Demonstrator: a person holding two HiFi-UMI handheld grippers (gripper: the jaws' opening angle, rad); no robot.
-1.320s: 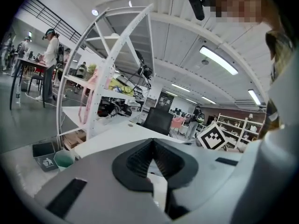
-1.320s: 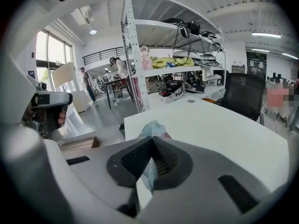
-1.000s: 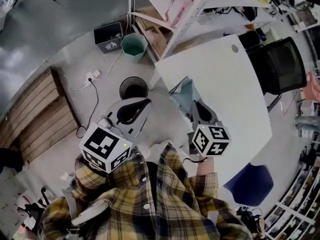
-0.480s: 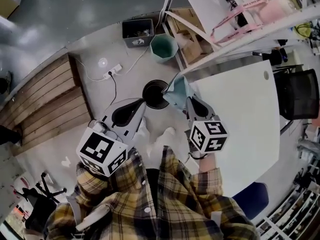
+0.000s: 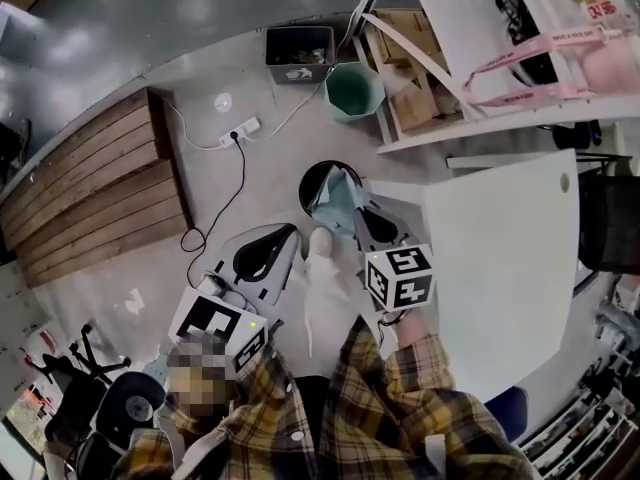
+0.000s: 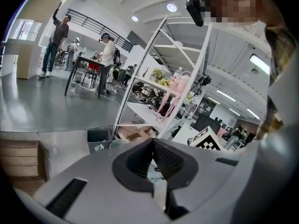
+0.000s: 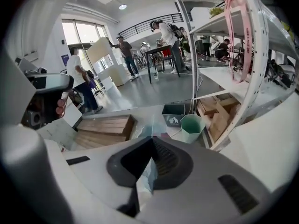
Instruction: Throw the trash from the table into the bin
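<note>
Head view showed the right tool [image 5: 355, 211] clenched on a pale wrapper [image 5: 335, 196] over the black bin [image 5: 306, 183], off the desk [image 5: 500, 268] corner. The left tool [image 5: 290, 236] was clenched, empty — the grey bin [image 5: 300, 40] held scraps.

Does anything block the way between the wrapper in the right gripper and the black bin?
Nothing visible does. The pale blue wrapper, clamped in the right gripper's jaws, hangs over the round black bin's open mouth; the left gripper stands off to the side.
</note>
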